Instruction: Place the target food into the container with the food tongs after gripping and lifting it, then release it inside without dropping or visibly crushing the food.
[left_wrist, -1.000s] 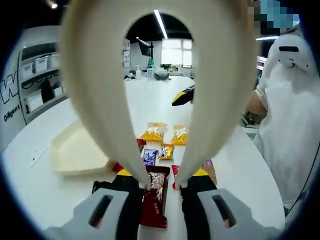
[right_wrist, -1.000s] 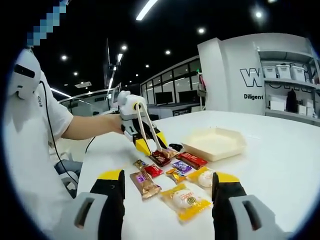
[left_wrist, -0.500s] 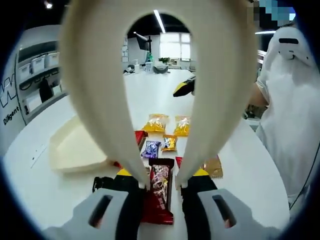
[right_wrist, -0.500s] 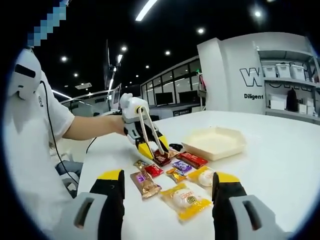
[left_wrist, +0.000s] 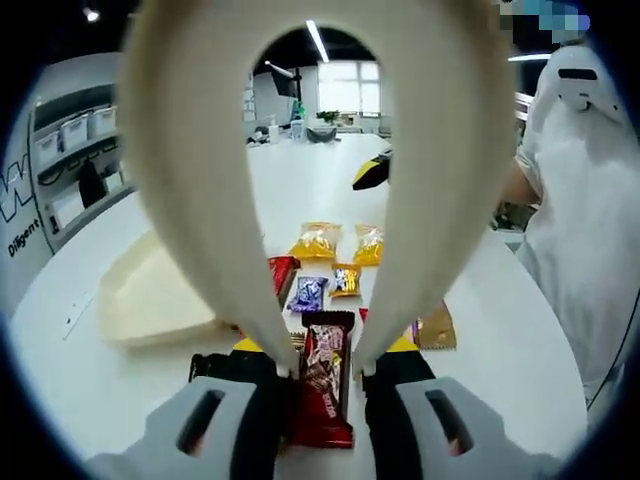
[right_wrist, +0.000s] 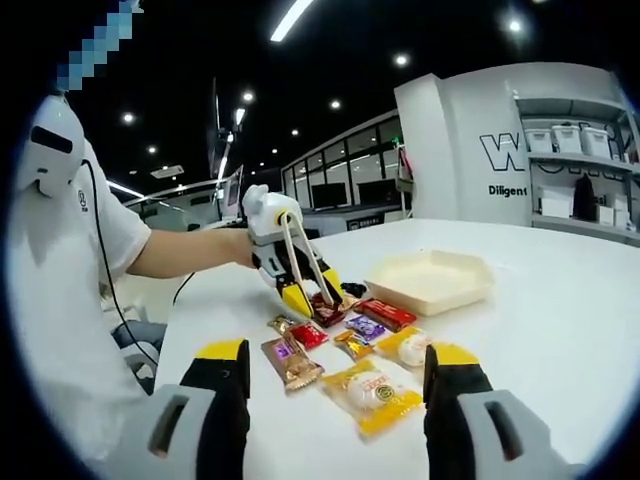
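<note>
Dark red wrapper: the snack bar now sits pinched between the tong tips, clearly up off the desk compared with a second ago, so the lift has begun. The left gripper is clenched on the tongs. The right gripper hangs released, well apart from the snacks. The cream tray lies to the left, nothing in it, the next stop I reckon. Other packets stay scattered on the desk.
</note>
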